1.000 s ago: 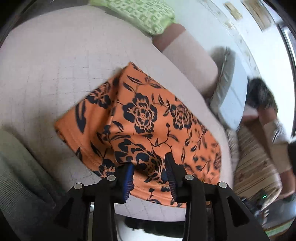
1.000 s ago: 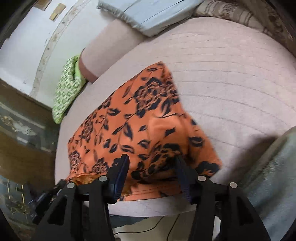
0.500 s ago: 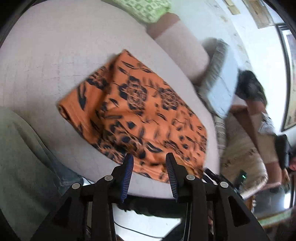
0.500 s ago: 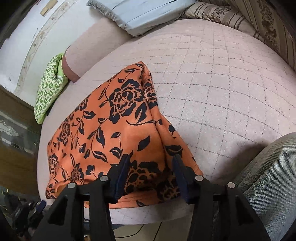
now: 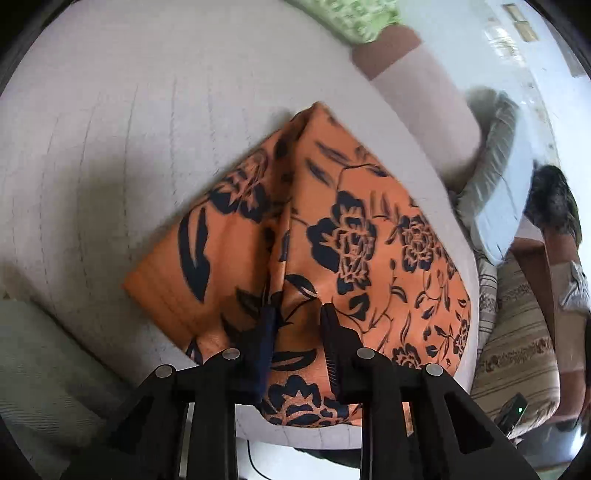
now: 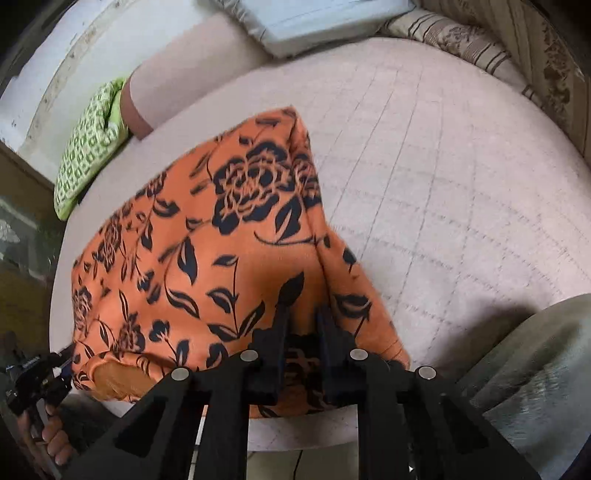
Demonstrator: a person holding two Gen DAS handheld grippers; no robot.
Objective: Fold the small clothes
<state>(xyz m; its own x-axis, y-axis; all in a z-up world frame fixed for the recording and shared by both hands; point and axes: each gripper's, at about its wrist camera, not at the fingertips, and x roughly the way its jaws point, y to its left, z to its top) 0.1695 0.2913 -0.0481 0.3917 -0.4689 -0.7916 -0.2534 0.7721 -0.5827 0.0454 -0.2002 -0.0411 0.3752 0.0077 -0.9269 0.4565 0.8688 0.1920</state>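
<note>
**Both grippers closed in on the floral garment at the cushion's near edge**

Since a second earlier, both of my grippers had dropped closer to the orange floral garment [image 5: 354, 236], and their jaws, then standing well apart above the hem, had drawn in around it. My left gripper [image 5: 295, 314] was closing, a raised ridge of the cloth standing between its blue pads; whether they already pressed on it I could not tell. My right gripper [image 6: 301, 314] was closing too, its jaws nearly together with a pinch of the fabric between them. The garment lay partly folded on the quilted pale cushion [image 6: 443, 166], its near hem at the cushion's front edge, one side doubled over along a crease. A green patterned pillow [image 6: 88, 147] lay at the far edge, beside a pale blue pillow [image 6: 317, 22]. My other hand [image 6: 48, 435] showed at lower left in the right wrist view.
</note>
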